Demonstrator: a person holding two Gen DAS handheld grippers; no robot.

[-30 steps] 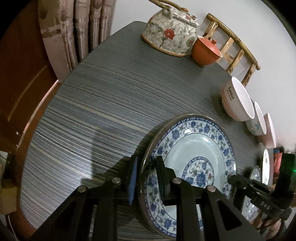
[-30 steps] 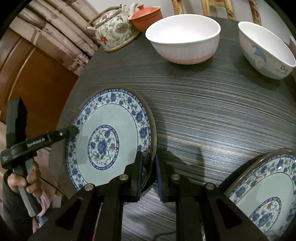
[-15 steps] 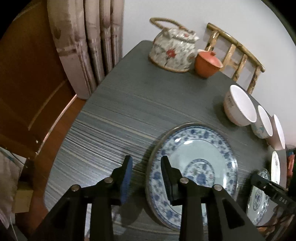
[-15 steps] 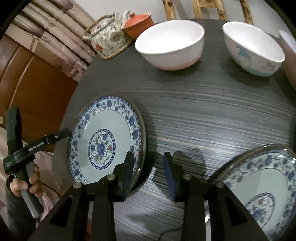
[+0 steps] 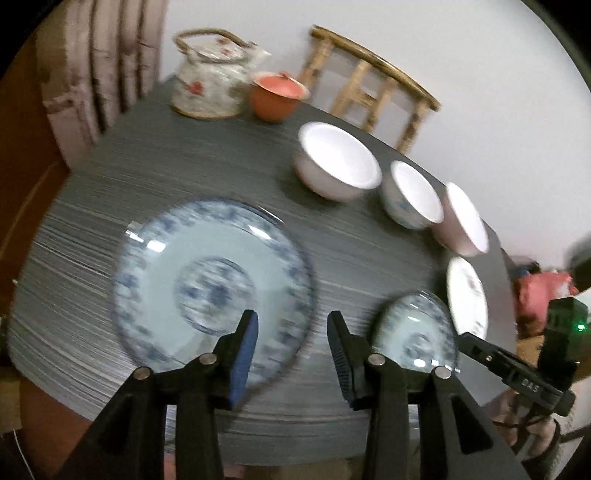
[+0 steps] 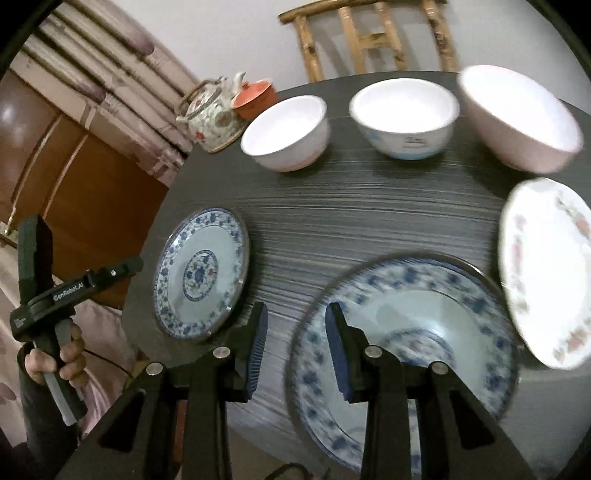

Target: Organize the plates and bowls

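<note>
Tongs (image 5: 291,325) (image 6: 297,325) — both pairs — now apart, off the blue plate's (image 5: 207,280) rim they clamped.

**What I count on the tabletop**

I count three bowls in a row along the far side: a white bowl with a pinkish base (image 6: 286,133), a white bowl with blue print (image 6: 404,120), and a pale pink bowl (image 6: 517,118).

I count three plates. Two are blue-patterned: the left blue plate (image 6: 201,273) and the right blue plate (image 6: 406,321). The third is a white plate with pink flowers (image 6: 543,269).

There is one floral teapot (image 6: 212,114) and one orange lidded cup (image 6: 255,98) beside it.

One wooden chair (image 6: 369,35) stands behind the tabletop (image 6: 369,221).

I carry two grippers: my left gripper (image 5: 291,332) and my right gripper (image 6: 297,325).
</note>
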